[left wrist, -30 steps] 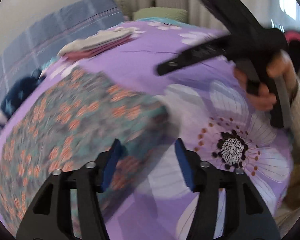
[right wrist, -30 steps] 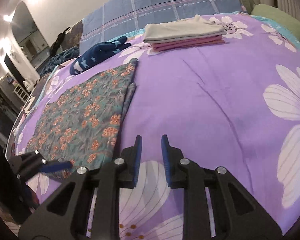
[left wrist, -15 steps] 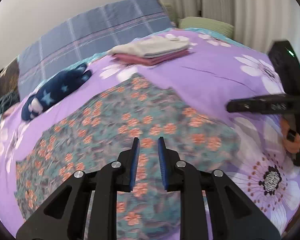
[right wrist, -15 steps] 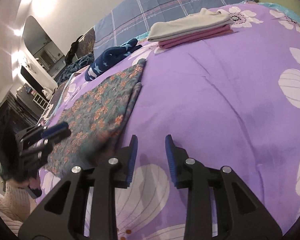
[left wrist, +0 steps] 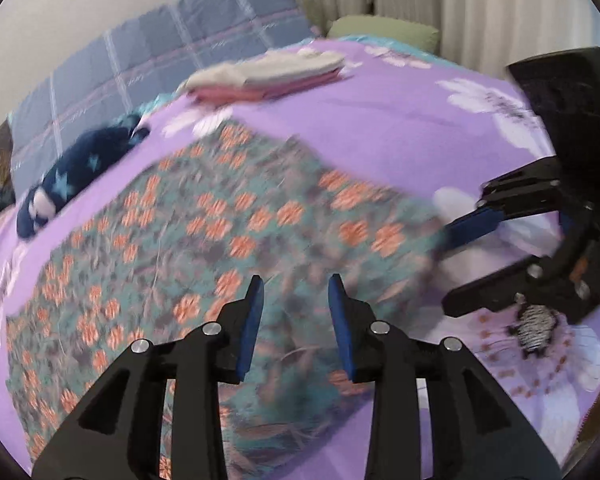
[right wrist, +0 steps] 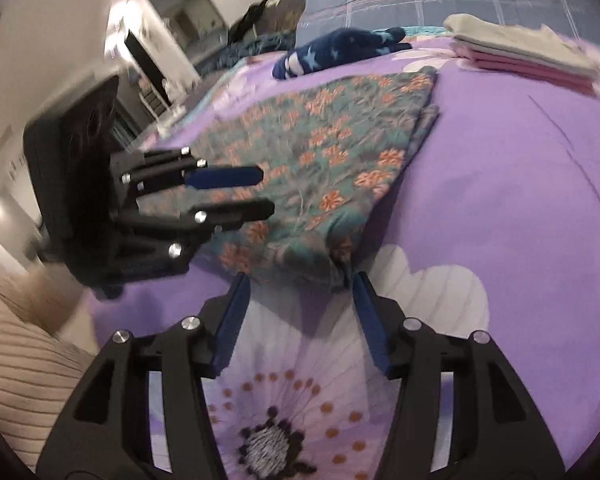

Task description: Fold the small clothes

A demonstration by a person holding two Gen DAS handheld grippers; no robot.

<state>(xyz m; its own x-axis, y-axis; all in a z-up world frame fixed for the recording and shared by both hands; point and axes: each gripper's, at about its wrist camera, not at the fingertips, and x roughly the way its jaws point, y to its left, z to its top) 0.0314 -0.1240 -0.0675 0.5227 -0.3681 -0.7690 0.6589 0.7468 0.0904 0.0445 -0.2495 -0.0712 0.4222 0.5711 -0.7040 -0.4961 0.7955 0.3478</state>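
A teal garment with orange flowers (left wrist: 228, 248) lies flat on the purple flowered bedspread (left wrist: 400, 120); it also shows in the right wrist view (right wrist: 324, 152). My left gripper (left wrist: 296, 316) is open and empty, hovering over the garment's near part. My right gripper (right wrist: 298, 312) is open and empty, its jaws on either side of the garment's near corner (right wrist: 336, 260). The right gripper shows in the left wrist view (left wrist: 472, 264), the left gripper in the right wrist view (right wrist: 260, 192).
A stack of folded clothes, beige on pink (left wrist: 268, 76) (right wrist: 528, 52), lies at the far side. A navy star-patterned garment (left wrist: 76, 176) (right wrist: 332, 48) lies bunched beside it. A blue plaid quilt (left wrist: 160, 64) and a green pillow (left wrist: 384, 32) lie behind.
Both grippers have opened wider. My right gripper has swung left and down to the garment's near corner. My left gripper has dropped closer over the garment.
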